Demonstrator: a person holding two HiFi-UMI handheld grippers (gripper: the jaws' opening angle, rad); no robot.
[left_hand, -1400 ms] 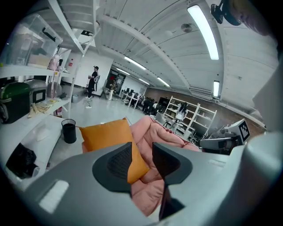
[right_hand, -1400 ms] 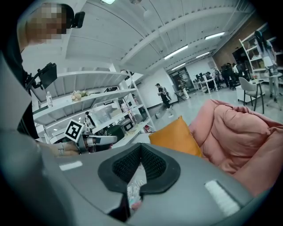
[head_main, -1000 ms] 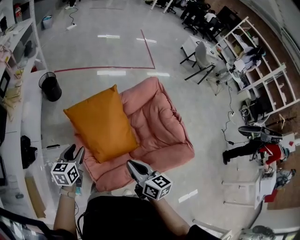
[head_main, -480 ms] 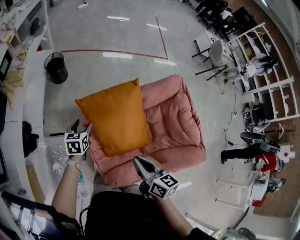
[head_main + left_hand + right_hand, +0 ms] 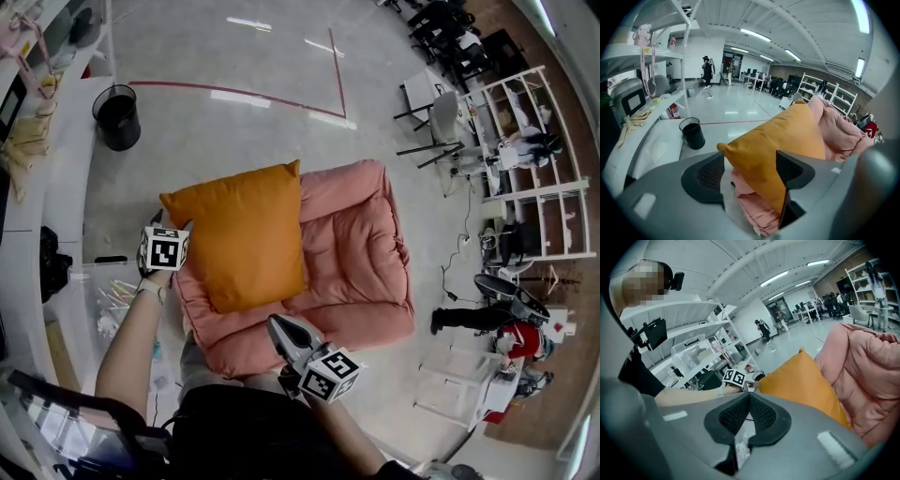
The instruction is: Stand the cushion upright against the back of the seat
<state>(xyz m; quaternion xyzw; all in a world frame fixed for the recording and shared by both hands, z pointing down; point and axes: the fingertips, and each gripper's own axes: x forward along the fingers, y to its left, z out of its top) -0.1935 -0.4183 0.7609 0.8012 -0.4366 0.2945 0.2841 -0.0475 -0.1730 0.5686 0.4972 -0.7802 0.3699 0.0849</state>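
An orange cushion [image 5: 239,234] lies tilted on the left side of a pink padded floor seat [image 5: 356,253], propped over its rim. My left gripper [image 5: 171,223] is at the cushion's near-left corner with its jaws opening. In the left gripper view that corner of the cushion [image 5: 783,140] sits between the spread jaws of the left gripper [image 5: 750,171], and the pads are not pressing on it. My right gripper [image 5: 275,322] hovers over the seat's front edge, shut and empty. Its own view shows the right gripper [image 5: 749,401] closed, with the cushion [image 5: 801,380] and seat [image 5: 867,376] beyond.
A black bin [image 5: 117,117] stands on the floor beyond the seat, left of a red tape line [image 5: 281,94]. White shelving and a desk [image 5: 37,159] run along the left. A clear box [image 5: 112,300] sits by my left arm. Chairs and racks [image 5: 525,159] fill the right.
My left gripper has travelled forward along the seat's left side to the cushion's corner, and its jaws have widened. The right gripper has shifted slightly and stays shut.
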